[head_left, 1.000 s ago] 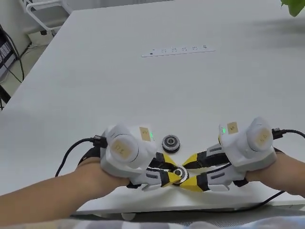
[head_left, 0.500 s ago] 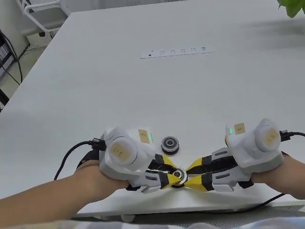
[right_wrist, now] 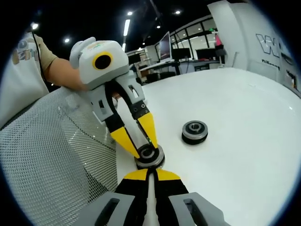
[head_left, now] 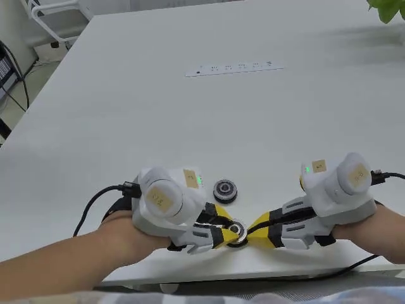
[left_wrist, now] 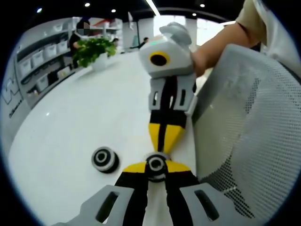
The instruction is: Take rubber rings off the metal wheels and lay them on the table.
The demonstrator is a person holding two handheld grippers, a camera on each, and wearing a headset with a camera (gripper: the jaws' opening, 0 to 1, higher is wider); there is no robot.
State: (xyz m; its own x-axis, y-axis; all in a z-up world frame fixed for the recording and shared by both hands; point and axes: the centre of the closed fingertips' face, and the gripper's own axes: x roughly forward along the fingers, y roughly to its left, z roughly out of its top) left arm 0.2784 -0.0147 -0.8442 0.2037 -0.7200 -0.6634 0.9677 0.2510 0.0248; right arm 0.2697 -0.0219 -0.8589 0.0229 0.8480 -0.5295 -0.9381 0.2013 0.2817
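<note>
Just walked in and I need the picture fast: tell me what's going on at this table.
A person works tongs in each hand at a white table's near edge. The left tongs are shut on a small metal wheel. The right tongs, jaws shut, have their tips at that wheel's rim; whether they grip anything is unclear. A second wheel, black ring on it, sits just beyond.

Left tool [head_left: 230, 233] clamped, right tool [head_left: 252, 228] pinched shut, tips nose to nose
</note>
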